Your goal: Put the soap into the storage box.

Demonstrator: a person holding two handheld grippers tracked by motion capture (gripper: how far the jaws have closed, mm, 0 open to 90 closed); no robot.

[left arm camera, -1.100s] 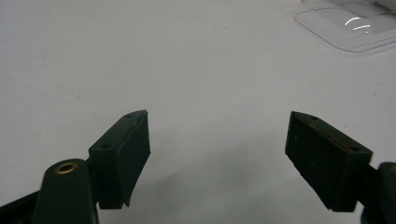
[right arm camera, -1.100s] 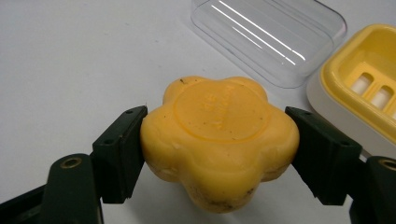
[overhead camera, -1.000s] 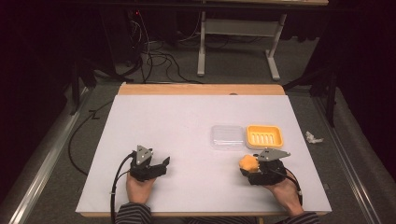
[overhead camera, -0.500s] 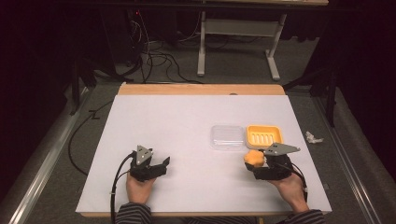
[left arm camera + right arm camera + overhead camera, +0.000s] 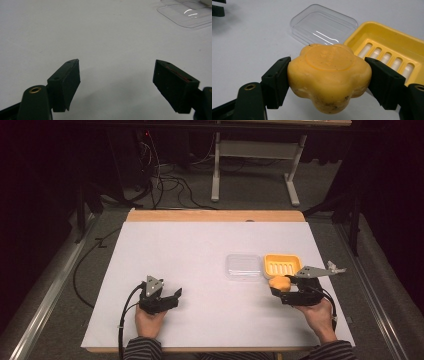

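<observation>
My right gripper (image 5: 281, 285) is shut on a yellow flower-shaped soap (image 5: 329, 75), held just above the table with both black pads pressed on its sides. In the high view the soap (image 5: 279, 283) hangs at the near edge of the yellow slotted soap dish (image 5: 282, 265). The dish (image 5: 387, 47) lies just past the soap in the right gripper view. A clear plastic lid (image 5: 243, 266) lies flat left of the dish, its corner also in the left gripper view (image 5: 190, 13). My left gripper (image 5: 175, 295) rests at the front left, open, nothing between its jaws (image 5: 116, 80).
The white table top (image 5: 200, 250) has a wooden strip along its far edge. A small pale scrap (image 5: 336, 267) lies near the right edge. Cables and a metal stand are on the floor beyond the table.
The right gripper has carried the soap to the right and slightly up, toward the near edge of the yellow dish. The left gripper has stayed where it was.
</observation>
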